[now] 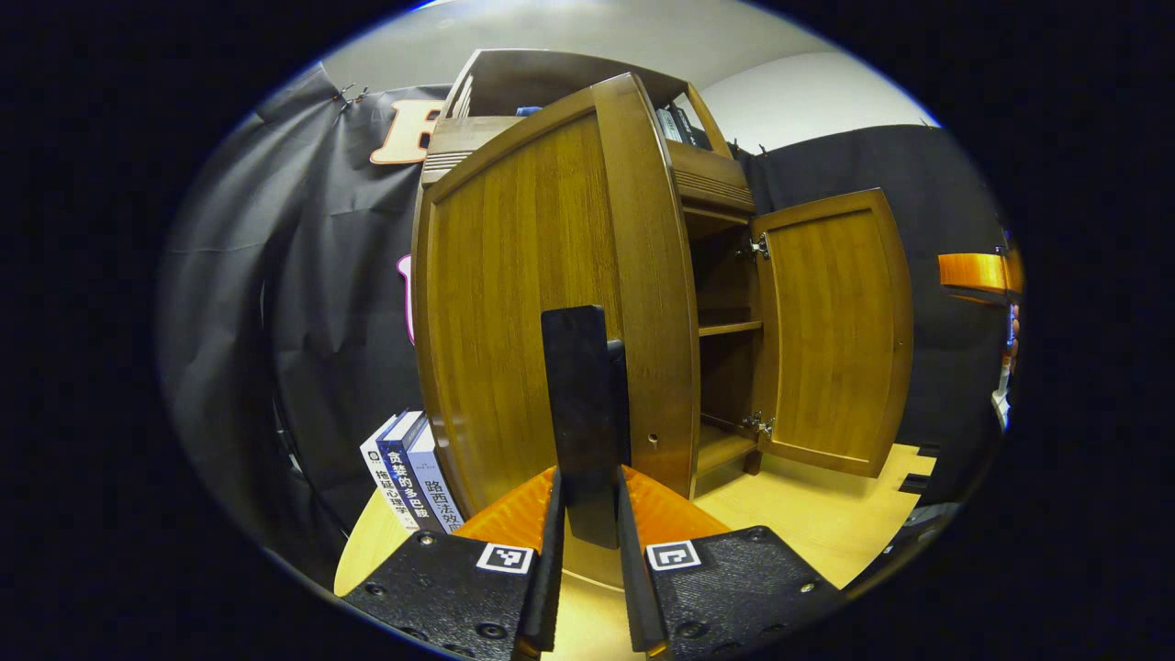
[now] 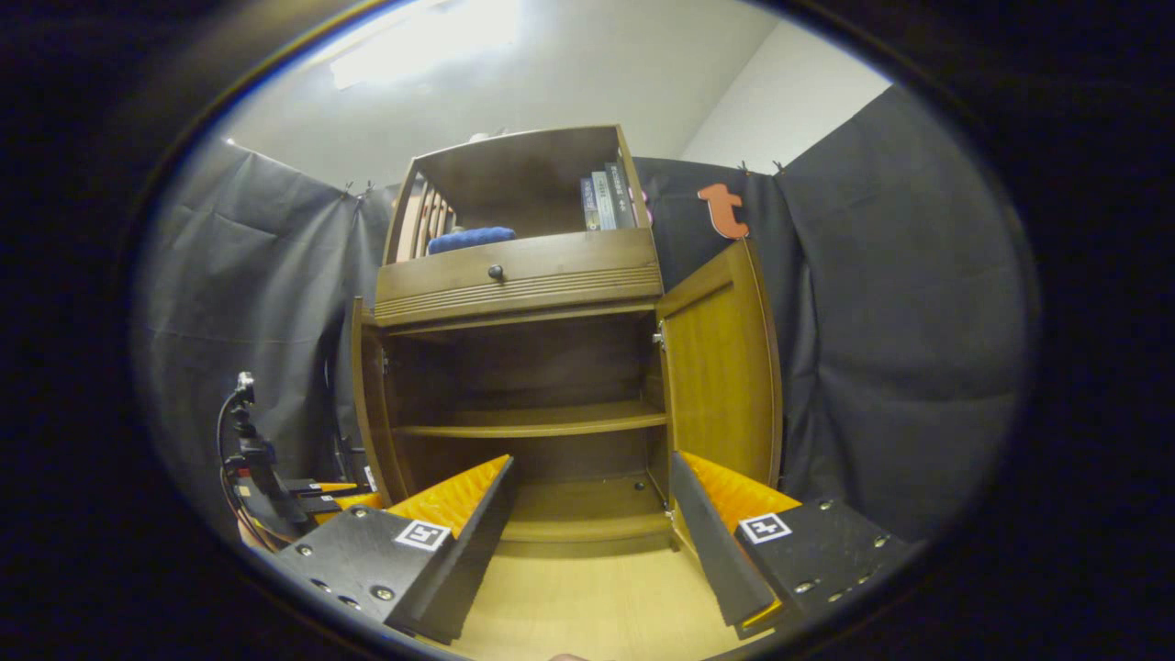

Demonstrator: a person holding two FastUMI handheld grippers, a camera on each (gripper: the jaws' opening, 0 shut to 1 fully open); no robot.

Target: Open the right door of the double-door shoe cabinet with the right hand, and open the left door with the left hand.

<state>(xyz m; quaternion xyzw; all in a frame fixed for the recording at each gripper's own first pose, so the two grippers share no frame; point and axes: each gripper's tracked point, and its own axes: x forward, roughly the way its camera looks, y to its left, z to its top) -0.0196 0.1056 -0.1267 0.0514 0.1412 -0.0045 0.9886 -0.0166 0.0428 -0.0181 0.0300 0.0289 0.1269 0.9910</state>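
Low in the left gripper view, the left gripper (image 1: 587,514) sits with its fingers drawn close on a tall black handle (image 1: 580,395) that rises between them at frame centre. They appear clamped on it, which makes sense: a firm pinch is what lets the hand swing the panel. Just behind the handle is the left door (image 1: 542,303), standing well out from the cabinet (image 1: 707,184) and filling the middle of the frame, its free edge turned toward the camera. Books (image 1: 413,482) stand at lower left beside the cabinet's foot, on the pale tabletop (image 1: 826,523). Farther back, at right, the right door (image 1: 831,330) hangs wide open on its hinges, with a bare shelf (image 1: 730,328) showing in the gap.

Over in the right gripper view, the right gripper (image 2: 592,523) at the bottom has its fingers spread well apart with nothing between them, pulled back from the cabinet and squared to its front. I'd say its job looks done. Beyond, the interior lies open at centre frame and the right door is folded out at centre right. Both doors look open, so the task seems close to finished.
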